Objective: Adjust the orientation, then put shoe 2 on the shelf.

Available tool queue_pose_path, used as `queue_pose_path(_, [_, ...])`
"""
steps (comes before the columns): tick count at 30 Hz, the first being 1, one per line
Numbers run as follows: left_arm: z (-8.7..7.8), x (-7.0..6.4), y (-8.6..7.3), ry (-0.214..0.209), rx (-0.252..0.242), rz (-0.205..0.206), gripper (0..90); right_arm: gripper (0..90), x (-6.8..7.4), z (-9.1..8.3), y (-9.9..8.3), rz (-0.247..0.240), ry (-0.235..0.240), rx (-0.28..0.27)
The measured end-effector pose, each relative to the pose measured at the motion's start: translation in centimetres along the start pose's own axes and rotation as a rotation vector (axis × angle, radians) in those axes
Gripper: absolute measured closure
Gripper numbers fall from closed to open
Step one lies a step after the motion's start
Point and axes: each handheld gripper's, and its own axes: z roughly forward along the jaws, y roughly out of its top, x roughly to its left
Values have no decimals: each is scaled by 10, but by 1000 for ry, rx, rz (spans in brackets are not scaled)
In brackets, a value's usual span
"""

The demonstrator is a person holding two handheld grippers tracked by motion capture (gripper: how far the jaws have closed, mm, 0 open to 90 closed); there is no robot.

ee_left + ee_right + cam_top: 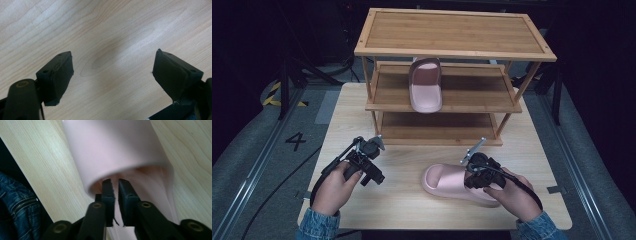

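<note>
Pink foam slipper lies on tabletop at 5 o'clock from rack. Right gripper, jaws nearly closed, reaches under strap edge; whether it pinches strap, cannot tell. Risk: soft strap slips or slipper swings on lift. Left gripper gapes wide, empty, over bare wood. Bamboo shoe rack at 12 o'clock; second slipper on middle shelf; top shelf overhang and posts crowd entry.
</note>
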Motion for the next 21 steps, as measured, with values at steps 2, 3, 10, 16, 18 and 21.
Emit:
queue_pose_path(2, [0,0,3,13,3,8,175,712,-1,-4,-4,8,-6,-10])
queue_pose_path(3, [0,0,4,9,9,7,175,692,-2,-9,-6,28,-11,-15])
queue_pose_path(10, [2,1,7,26,29,7,174,591,7,-16,-8,-24,30,0])
queue_pose_path(16, [3,0,8,19,32,14,175,557,13,-3,-2,-60,60,34])
queue_pose_path(18, [3,0,8,22,32,13,174,557,15,2,-1,-80,52,41])
queue_pose_path(21, [5,0,8,16,37,8,175,560,16,12,3,-90,38,39])
